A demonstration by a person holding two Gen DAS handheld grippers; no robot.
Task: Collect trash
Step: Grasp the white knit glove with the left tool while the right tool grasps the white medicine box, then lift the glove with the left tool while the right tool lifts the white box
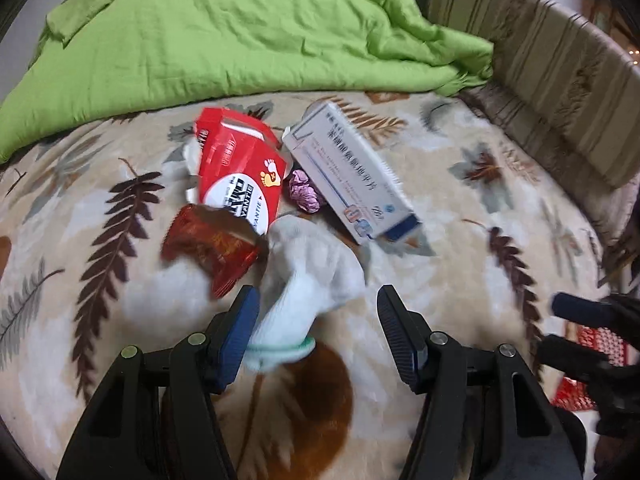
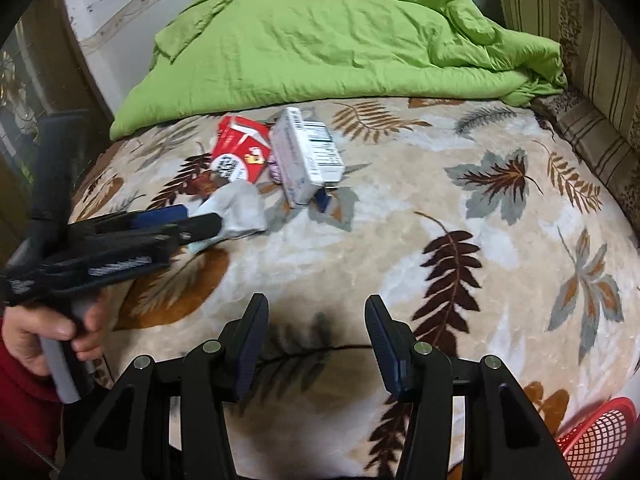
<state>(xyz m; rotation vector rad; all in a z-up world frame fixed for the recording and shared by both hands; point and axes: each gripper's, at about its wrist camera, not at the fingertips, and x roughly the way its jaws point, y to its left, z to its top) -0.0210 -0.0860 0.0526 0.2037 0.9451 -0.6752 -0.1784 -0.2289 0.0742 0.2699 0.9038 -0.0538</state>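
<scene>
A pile of trash lies on the leaf-patterned blanket: a red carton, a white and blue medicine box, a crumpled purple wrapper, a red shiny wrapper and a white sock. My left gripper is open, with the sock's cuff between its fingers, against the left finger. My right gripper is open and empty over bare blanket, to the right of the pile. In the right wrist view the left gripper reaches the sock beside the red carton and the medicine box.
A green quilt is heaped behind the pile. A striped sofa back runs along the right. A red mesh basket sits at the near right edge of the blanket. A hand holds the left gripper's handle.
</scene>
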